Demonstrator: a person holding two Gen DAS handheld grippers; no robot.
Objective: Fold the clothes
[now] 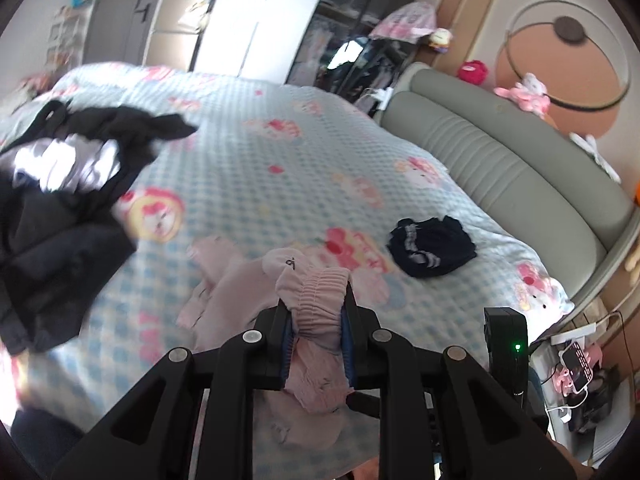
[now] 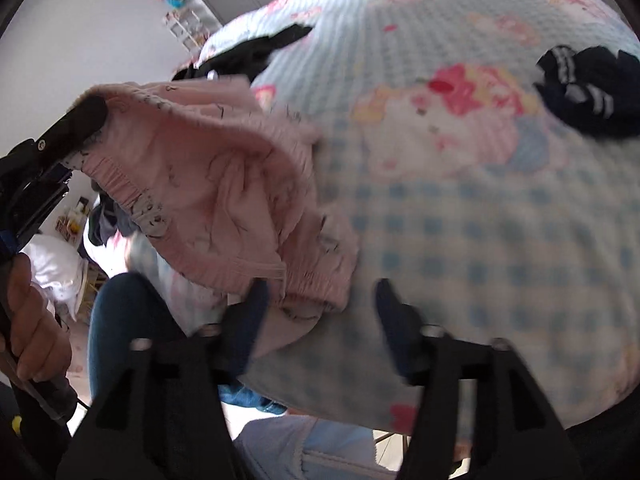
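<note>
My left gripper (image 1: 317,320) is shut on the gathered waistband of a pink garment (image 1: 316,300), whose rest trails onto the bed. In the right wrist view the same pink garment (image 2: 208,184) hangs lifted from the left gripper (image 2: 86,120) at the left. My right gripper (image 2: 320,292) is open, its jaws wide apart just below the garment's lower hem, not holding it. A folded dark navy garment with white stripes (image 1: 432,246) lies on the bed to the right; it also shows in the right wrist view (image 2: 588,88).
The bed has a blue checked cover with pink cartoon prints (image 1: 280,152). A pile of black and white clothes (image 1: 60,168) lies at the left. A grey padded headboard (image 1: 500,160) runs along the right. My legs in jeans (image 2: 120,320) stand at the bed edge.
</note>
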